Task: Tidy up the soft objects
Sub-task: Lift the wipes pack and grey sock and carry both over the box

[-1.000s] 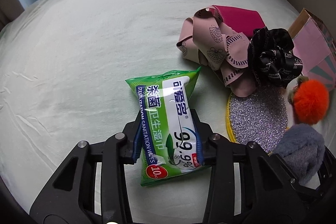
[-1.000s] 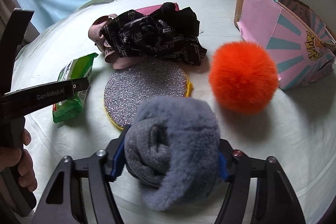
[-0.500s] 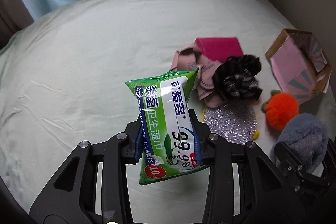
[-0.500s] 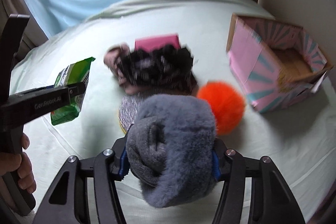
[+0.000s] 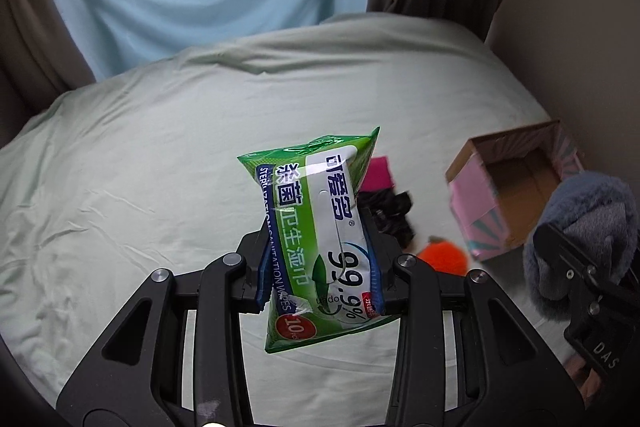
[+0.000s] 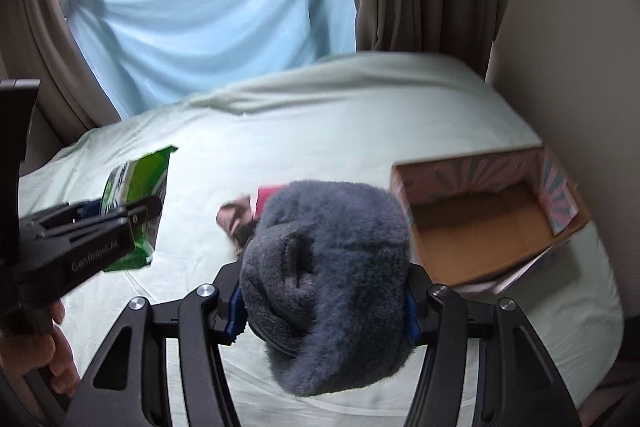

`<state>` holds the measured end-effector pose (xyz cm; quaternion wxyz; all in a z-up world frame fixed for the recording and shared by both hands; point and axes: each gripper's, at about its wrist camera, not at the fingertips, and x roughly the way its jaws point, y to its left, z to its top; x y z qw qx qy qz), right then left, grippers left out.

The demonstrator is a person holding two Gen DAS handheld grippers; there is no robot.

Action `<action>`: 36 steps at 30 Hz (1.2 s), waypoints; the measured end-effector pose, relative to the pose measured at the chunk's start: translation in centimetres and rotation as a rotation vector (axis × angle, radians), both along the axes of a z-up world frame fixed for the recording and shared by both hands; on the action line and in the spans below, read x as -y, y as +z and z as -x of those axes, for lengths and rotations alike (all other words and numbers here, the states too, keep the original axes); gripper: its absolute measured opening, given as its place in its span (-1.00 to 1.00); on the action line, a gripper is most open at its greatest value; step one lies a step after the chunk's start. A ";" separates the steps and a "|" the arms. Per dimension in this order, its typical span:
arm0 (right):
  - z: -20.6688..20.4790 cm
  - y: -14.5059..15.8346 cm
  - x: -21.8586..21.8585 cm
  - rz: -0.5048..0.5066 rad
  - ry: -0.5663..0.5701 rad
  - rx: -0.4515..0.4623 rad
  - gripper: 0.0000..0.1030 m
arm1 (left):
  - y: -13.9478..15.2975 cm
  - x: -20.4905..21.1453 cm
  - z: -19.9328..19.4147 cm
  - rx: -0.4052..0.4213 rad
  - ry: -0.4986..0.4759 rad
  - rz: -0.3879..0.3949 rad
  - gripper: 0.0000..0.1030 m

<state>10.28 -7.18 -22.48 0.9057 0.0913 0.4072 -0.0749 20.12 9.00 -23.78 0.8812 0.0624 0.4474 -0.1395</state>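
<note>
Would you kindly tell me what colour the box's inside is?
Plain cardboard brown inside the box, clearest in the right wrist view.

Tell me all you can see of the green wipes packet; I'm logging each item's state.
The wipes packet is a soft, glossy green plastic pouch with a white label panel, blue Chinese lettering, "99.9%" and a red "10" roundel. It is pinched across its lower half between the blue pads of the left gripper, held clear above the bed sheet, standing roughly upright and leaning slightly. Only the gripper touches it.
</note>
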 end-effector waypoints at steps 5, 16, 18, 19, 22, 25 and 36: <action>0.6 4.3 4.4 0.002 0.014 0.036 0.06 | 3.3 4.2 2.1 0.007 0.039 0.020 -0.36; 0.7 7.9 18.6 -0.007 0.021 -0.006 0.06 | 5.5 17.4 4.5 -0.037 0.086 0.080 -0.36; 0.3 7.6 21.0 0.000 0.022 -0.030 0.06 | 5.0 20.3 4.3 -0.057 0.076 0.080 -0.36; -0.1 7.3 22.4 0.004 0.025 -0.049 0.06 | 4.7 21.8 4.1 -0.067 0.069 0.075 -0.36; -1.3 6.0 26.1 0.006 0.026 -0.104 0.06 | 3.5 26.0 3.5 -0.096 0.048 0.054 -0.36; -2.9 3.8 29.4 -0.010 0.022 -0.168 0.06 | 1.7 29.3 2.3 -0.137 0.036 0.038 -0.36; -9.2 -5.9 35.9 -0.119 0.057 -0.426 0.06 | -7.7 35.9 -3.2 -0.373 0.059 -0.004 -0.36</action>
